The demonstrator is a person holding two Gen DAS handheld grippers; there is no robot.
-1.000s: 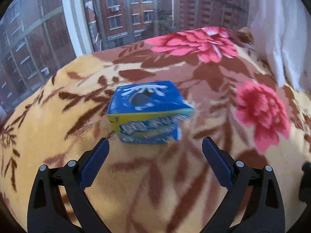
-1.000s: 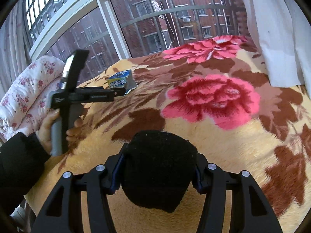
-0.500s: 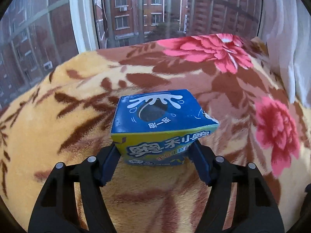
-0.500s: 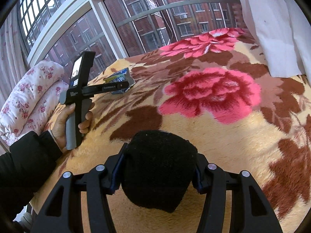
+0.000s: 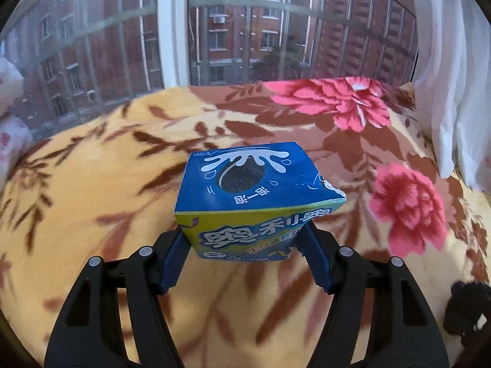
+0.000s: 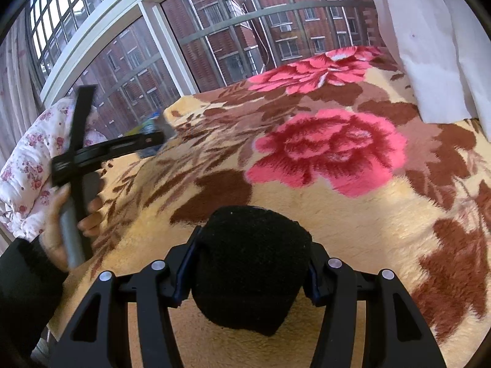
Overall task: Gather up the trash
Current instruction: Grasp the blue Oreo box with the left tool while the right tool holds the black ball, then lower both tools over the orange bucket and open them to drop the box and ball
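A blue and yellow cookie box (image 5: 251,202) is clamped between the fingers of my left gripper (image 5: 245,254) and held above the floral blanket (image 5: 92,190). Its top flap is torn at the right corner. My right gripper (image 6: 248,273) is shut on a black fuzzy object (image 6: 248,266) just above the blanket. In the right wrist view the left gripper (image 6: 153,141) shows at the left, blurred, with the box (image 6: 150,125) at its tip and a hand on its handle. The black object also shows at the lower right edge of the left wrist view (image 5: 466,309).
The yellow blanket with brown leaves and pink flowers (image 6: 328,147) covers the bed. A large window (image 5: 245,24) runs behind it. A white curtain (image 6: 429,30) hangs at the right. A white floral quilt (image 6: 24,165) lies at the left edge.
My left gripper closed in on the box, shut on it and lifted it off the blanket. My right gripper kept its hold on the black object and barely moved.
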